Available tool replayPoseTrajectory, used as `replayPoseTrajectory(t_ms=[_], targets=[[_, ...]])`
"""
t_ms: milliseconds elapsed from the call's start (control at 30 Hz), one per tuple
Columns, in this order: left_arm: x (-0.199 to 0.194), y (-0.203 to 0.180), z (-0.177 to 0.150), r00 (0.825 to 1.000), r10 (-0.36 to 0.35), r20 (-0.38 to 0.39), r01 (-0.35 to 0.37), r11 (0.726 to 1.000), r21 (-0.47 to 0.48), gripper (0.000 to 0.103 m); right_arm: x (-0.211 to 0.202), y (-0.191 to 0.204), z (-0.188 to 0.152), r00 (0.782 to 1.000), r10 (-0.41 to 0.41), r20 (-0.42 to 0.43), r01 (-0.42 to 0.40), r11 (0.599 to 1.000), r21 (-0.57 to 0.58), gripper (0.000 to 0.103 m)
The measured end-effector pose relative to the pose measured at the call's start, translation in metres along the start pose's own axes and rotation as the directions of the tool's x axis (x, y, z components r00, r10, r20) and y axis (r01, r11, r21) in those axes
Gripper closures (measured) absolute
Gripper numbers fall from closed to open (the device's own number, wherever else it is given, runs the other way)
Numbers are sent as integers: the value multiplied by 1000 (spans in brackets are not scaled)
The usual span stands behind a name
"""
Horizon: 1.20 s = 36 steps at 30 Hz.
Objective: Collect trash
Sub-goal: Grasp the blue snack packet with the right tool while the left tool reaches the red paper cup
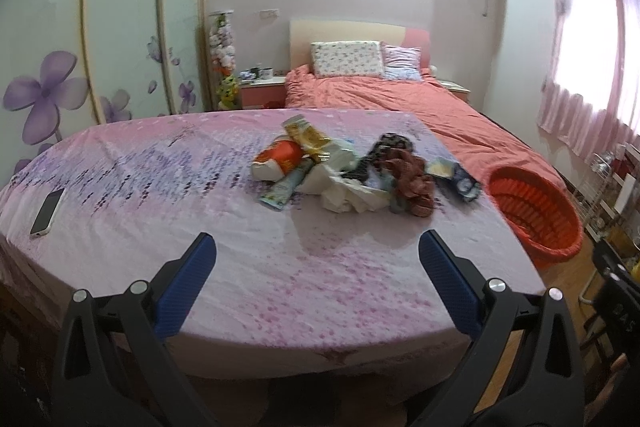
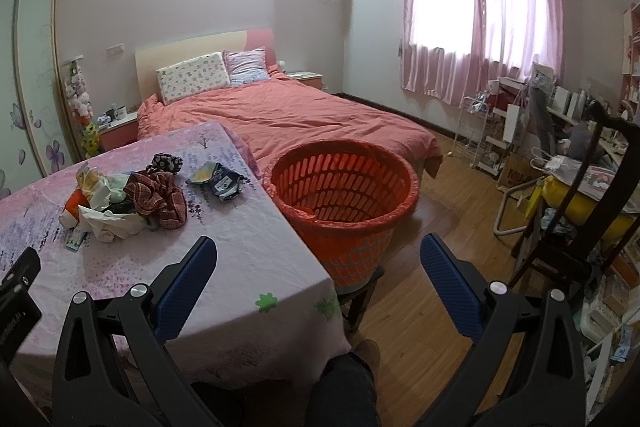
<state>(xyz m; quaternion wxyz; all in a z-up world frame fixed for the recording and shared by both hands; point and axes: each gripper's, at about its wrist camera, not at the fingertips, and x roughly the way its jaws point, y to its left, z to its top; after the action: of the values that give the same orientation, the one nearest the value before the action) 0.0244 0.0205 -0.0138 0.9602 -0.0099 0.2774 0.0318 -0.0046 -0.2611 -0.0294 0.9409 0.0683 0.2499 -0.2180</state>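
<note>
A messy trash pile (image 1: 344, 171) of wrappers, crumpled paper and cloth sits in the middle of the pink tabletop (image 1: 160, 187). The orange basket (image 2: 344, 187) stands just beside the tabletop. The left hand-held gripper (image 1: 318, 259) and right hand-held gripper (image 2: 318, 259) are both spread wide, holding nothing.

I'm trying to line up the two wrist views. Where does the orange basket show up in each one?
Left wrist: the orange basket sits at the right edge, just past the table's right side, partly cut off by the fisheye.
Right wrist: it stands near the centre, beside the table's right edge, above the open right gripper.
Shared landmark: the plaid cloth in the trash pile.
</note>
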Motion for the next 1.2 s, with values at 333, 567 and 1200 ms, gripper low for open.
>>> replayPoseTrajectory(t_ms=[333, 567, 1200], targets=[[60, 53, 20, 997, 56, -46, -58, 998, -31, 4, 47, 9, 12, 990, 127, -63, -125, 991, 37, 5], [130, 79, 50, 995, 46, -91, -47, 999, -11, 4, 98, 29, 31, 963, 239, -127, -238, 971, 21, 13], [264, 75, 89, 956, -118, -269, 127, 992, 13, 12, 220, 92, 51, 855, 339, -392, -394, 917, -67, 36]])
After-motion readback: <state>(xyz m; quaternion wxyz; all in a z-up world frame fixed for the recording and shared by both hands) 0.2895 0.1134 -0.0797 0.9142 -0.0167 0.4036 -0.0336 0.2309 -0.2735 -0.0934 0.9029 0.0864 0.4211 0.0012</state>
